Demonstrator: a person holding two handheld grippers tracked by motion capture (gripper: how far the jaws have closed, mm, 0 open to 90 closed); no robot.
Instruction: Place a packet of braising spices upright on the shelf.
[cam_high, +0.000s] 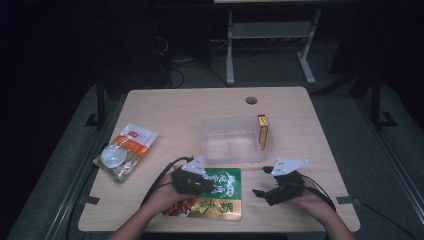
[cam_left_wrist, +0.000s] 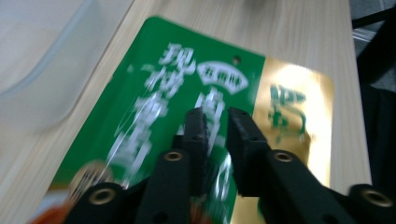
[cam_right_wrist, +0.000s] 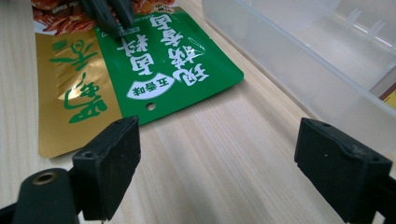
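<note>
A green and gold snack pouch (cam_high: 220, 200) (cam_left_wrist: 154, 93) (cam_right_wrist: 154, 74) lies flat on the wooden table near its front edge. My left gripper (cam_high: 212, 186) (cam_left_wrist: 217, 119) hovers low over the pouch's green part, tips pointing down at it. Its jaws stand a narrow gap apart, and the pouch's print shows through that gap. The right gripper view catches the same jaws (cam_right_wrist: 114, 21) close together above the pouch's printed face. My right gripper (cam_high: 262, 181) (cam_right_wrist: 217, 154) stands wide open over bare wood to the right of the pouch, with nothing between its pads.
A clear plastic container (cam_high: 206, 145) (cam_right_wrist: 299, 60) (cam_left_wrist: 46, 70) sits just behind the pouch, with a small yellow box (cam_high: 262, 131) upright at its right end. A white and orange bag (cam_high: 125, 150) lies at the left. A cable hole (cam_high: 251, 100) is at the back.
</note>
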